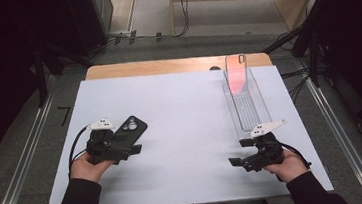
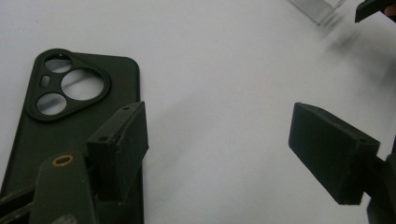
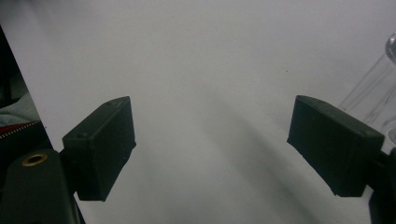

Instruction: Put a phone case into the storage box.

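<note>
A black phone case (image 1: 132,127) with round camera cut-outs lies flat on the white table sheet (image 1: 187,131) at the left. My left gripper (image 1: 132,150) sits just in front of it, pointing right, jaws open and holding nothing. In the left gripper view the black phone case (image 2: 70,126) lies beside and partly under the left jaw, and bare sheet shows between the fingertips of my left gripper (image 2: 224,147). My right gripper (image 1: 237,162) rests at the front right, open over bare sheet. The right gripper (image 3: 210,144) has nothing between its jaws.
A long clear plastic tray (image 1: 243,103) lies at the back right with a pink phone case (image 1: 237,75) leaning in its far end. Its clear wall (image 3: 373,91) shows beside the right jaw. The wooden table edge (image 1: 165,66) runs behind the sheet.
</note>
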`<control>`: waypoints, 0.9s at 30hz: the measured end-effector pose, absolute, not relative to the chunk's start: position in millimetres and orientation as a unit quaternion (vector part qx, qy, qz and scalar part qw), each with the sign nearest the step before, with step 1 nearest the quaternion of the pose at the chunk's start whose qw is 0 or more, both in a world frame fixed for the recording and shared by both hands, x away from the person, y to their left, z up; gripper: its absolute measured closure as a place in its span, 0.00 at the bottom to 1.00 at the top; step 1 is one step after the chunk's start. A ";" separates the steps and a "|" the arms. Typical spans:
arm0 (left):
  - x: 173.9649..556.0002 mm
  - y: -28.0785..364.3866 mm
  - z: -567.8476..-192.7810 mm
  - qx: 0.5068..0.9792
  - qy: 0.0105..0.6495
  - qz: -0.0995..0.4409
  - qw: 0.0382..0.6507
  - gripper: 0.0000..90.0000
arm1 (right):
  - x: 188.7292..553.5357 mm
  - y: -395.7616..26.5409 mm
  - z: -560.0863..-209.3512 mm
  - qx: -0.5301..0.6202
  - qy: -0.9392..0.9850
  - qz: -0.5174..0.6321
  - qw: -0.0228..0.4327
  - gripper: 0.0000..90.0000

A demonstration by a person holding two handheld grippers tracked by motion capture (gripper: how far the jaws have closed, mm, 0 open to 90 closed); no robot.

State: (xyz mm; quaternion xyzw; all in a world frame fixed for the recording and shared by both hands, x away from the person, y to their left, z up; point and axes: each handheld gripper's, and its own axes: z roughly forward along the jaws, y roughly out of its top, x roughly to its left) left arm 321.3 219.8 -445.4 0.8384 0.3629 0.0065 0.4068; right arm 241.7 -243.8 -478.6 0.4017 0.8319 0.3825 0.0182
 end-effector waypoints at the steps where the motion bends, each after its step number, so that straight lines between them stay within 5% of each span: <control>1: 322.4 220.1 -444.9 0.837 0.362 0.006 0.410 0.17 | 241.7 -243.8 -478.7 0.402 0.832 0.382 0.018 0.15; 4: 325.2 221.2 -439.5 0.835 0.356 0.024 0.419 0.00 | 241.9 -243.7 -478.8 0.401 0.833 0.382 0.018 0.15; 27: 358.2 233.7 -448.3 0.845 0.369 0.062 0.381 0.15 | 242.9 -245.0 -478.4 0.406 0.829 0.384 0.019 0.15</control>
